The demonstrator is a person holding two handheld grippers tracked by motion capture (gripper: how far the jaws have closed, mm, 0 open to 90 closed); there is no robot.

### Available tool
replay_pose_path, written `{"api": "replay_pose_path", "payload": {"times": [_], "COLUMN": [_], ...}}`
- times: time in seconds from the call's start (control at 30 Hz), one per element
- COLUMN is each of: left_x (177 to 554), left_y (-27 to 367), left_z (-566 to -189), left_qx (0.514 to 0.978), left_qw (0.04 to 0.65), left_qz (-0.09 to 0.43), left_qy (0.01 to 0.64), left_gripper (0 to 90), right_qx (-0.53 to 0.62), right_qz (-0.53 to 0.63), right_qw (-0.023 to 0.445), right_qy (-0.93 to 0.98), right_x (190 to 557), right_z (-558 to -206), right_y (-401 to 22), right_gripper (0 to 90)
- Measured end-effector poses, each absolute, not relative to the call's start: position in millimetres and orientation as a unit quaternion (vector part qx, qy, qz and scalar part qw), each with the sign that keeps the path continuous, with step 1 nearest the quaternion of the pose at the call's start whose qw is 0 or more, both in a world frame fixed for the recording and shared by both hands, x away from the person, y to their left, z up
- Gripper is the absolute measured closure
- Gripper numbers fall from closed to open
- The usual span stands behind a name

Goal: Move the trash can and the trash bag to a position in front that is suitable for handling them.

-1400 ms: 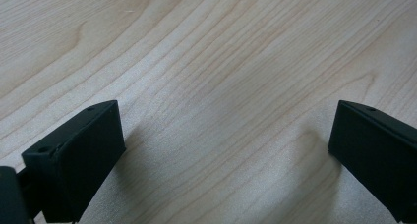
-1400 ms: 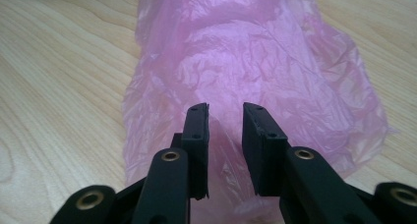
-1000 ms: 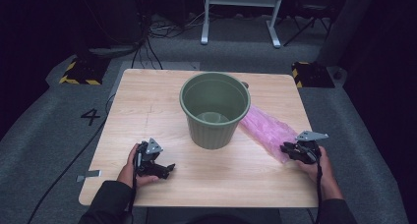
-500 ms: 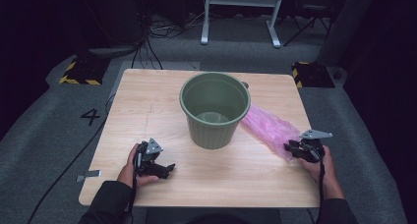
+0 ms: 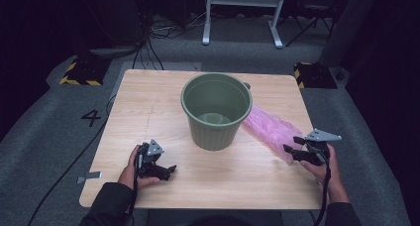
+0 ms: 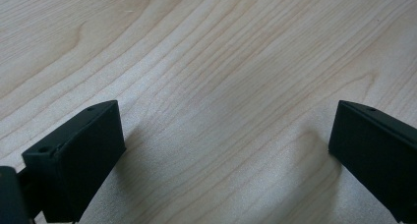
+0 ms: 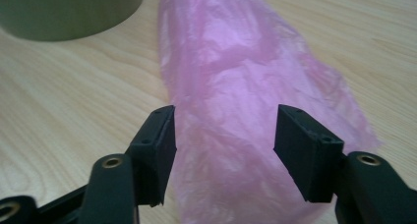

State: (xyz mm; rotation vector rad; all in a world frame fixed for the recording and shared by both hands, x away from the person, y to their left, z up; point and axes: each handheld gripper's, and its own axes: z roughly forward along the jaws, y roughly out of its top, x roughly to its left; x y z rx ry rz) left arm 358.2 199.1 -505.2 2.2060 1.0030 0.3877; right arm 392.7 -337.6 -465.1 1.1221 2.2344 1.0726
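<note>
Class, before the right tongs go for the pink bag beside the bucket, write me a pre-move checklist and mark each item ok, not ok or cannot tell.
1. Right tongs open, jaws just widened: ok.
2. Pink bag between the jaws, not pinched: ok.
3. Bag lies flat on the table: ok.
4. Green bucket upright, mouth unobstructed: ok.
5. Left tongs open, holding nothing: ok.
6. Bag's open end located: cannot tell.
</note>
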Motion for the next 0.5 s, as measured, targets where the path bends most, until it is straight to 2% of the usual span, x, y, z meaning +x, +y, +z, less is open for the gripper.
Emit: {"api": "replay_pose_path", "payload": {"times": [0.07,0.1,0.13,0.17,0.2,0.23,0.27,0.37,0.4,0.5], "left_x": [358.2,358.2,358.2,358.2,358.2,358.1,358.2,358.3,359.0,360.3], "left_y": [199.1,199.1,199.1,199.1,199.0,199.0,198.8,198.1,197.5,195.3], "left_z": [-505.2,-505.2,-505.2,-505.2,-505.2,-505.2,-505.2,-505.4,-505.1,-505.2], "left_qx": [0.846,0.846,0.846,0.846,0.846,0.846,0.846,0.845,0.847,0.847], "left_qw": [0.337,0.337,0.337,0.337,0.337,0.337,0.337,0.338,0.337,0.337], "left_qz": [0.149,0.149,0.149,0.149,0.149,0.149,0.149,0.15,0.149,0.149], "left_qy": [0.385,0.385,0.384,0.384,0.385,0.385,0.385,0.386,0.384,0.382], "left_gripper": [0.2,0.4,0.3,0.3,0.3,0.3,0.3,0.3,0.3,0.1], "right_qx": [0.396,0.396,0.393,0.393,0.402,0.402,0.406,0.411,0.416,0.419], "right_qz": [0.375,0.375,0.371,0.371,0.362,0.362,0.357,0.357,0.357,0.359], "right_qw": [0.197,0.197,0.186,0.186,0.174,0.174,0.167,0.159,0.153,0.147], "right_qy": [0.815,0.815,0.82,0.82,0.823,0.823,0.825,0.824,0.822,0.821], "right_x": [394.3,394.3,396.5,396.5,400.4,400.4,402.7,404.4,404.7,404.6], "right_z": [-469.5,-469.5,-474.8,-474.8,-482.1,-482.1,-486.5,-489.6,-491.2,-492.0], "right_y": [-330.4,-330.4,-329.0,-329.0,-329.7,-329.7,-331.0,-333.2,-334.5,-334.6], "right_gripper": [50.7,50.7,56.0,56.0,63.8,63.8,68.4,72.5,76.8,79.3]}}
